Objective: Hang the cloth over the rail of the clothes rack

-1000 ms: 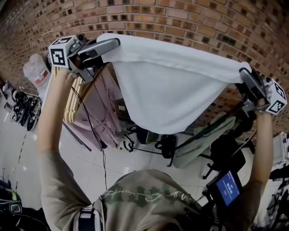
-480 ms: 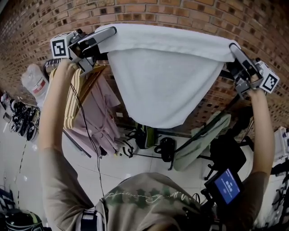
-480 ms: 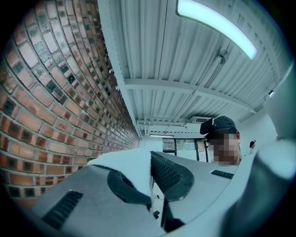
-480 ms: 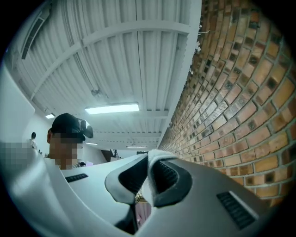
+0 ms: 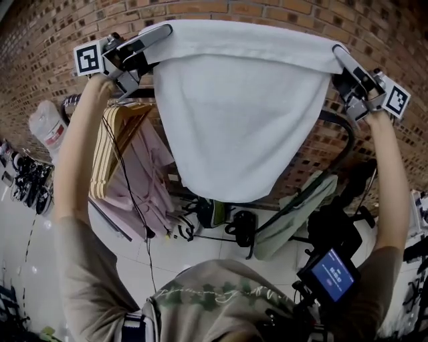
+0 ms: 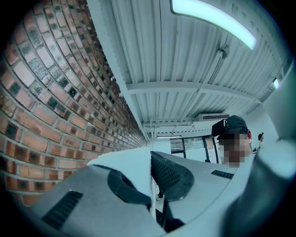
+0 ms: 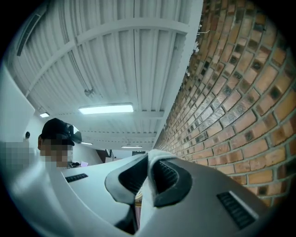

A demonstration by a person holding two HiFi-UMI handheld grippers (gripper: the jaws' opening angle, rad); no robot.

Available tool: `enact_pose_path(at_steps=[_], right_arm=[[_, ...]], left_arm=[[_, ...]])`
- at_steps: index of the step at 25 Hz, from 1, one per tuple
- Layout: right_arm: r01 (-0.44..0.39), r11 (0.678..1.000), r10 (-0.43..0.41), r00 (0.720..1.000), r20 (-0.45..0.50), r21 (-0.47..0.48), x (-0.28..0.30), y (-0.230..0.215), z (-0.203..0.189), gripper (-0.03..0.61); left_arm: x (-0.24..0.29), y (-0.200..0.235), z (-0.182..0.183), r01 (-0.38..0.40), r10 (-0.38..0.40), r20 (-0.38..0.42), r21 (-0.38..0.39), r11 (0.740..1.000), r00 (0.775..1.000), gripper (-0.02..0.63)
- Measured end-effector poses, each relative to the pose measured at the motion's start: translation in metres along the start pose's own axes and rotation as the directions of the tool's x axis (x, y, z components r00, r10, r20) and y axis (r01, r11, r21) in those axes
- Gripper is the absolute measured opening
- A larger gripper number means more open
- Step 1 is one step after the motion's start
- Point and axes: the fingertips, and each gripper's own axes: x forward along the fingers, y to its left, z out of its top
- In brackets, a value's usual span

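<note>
A white cloth (image 5: 234, 113) is stretched wide and held high in front of the brick wall, its middle sagging down. My left gripper (image 5: 162, 31) is shut on the cloth's top left corner, and my right gripper (image 5: 338, 51) is shut on its top right corner. In the left gripper view the cloth's edge (image 6: 134, 166) is pinched between the dark pads. The right gripper view shows a fold of cloth (image 7: 152, 159) clamped in the jaws. The black rail of the clothes rack (image 5: 342, 130) curves below the right gripper, mostly hidden behind the cloth.
Pink garments (image 5: 144, 180) on wooden hangers (image 5: 110, 143) hang on the rack at the left. A pale green garment (image 5: 294, 214) and dark bags (image 5: 334, 230) sit at the lower right. A brick wall (image 5: 221, 10) stands close behind. Shoes (image 5: 30, 184) line the floor at the left.
Both grippers have lifted the cloth higher and drawn it tauter. The rack's black rail now shows below the right gripper.
</note>
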Motion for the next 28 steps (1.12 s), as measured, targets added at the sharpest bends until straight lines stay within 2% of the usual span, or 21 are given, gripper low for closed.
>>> enact_pose_path(at_steps=[4, 9, 16, 21, 28], right_arm=[[0.032, 0.999, -0.031, 0.999, 0.036, -0.006, 0.005, -0.012, 0.018, 0.028], [0.009, 1.0, -0.009, 0.999, 0.04, -0.01, 0.013, -0.025, 0.035, 0.026], [0.038, 0.999, -0.038, 0.999, 0.023, -0.003, 0.012, -0.043, 0.033, 0.026], [0.073, 0.997, -0.074, 0.997, -0.02, -0.028, 0.017, -0.039, 0.04, 0.026], [0.085, 0.995, -0.085, 0.996, -0.007, -0.059, 0.032, -0.088, 0.05, 0.026]], left_arm=[[0.007, 0.007, 0.019, -0.019, 0.019, -0.006, 0.017, 1.0, 1.0, 0.015], [0.011, 0.025, 0.037, -0.042, 0.042, 0.009, 0.032, 0.999, 0.999, 0.015], [0.017, 0.038, 0.032, -0.058, 0.059, -0.04, 0.028, 0.998, 0.997, 0.015], [0.014, 0.031, 0.04, -0.084, 0.086, -0.045, 0.046, 0.995, 0.995, 0.015], [0.014, 0.081, 0.049, -0.123, 0.124, -0.027, 0.047, 0.991, 0.992, 0.015]])
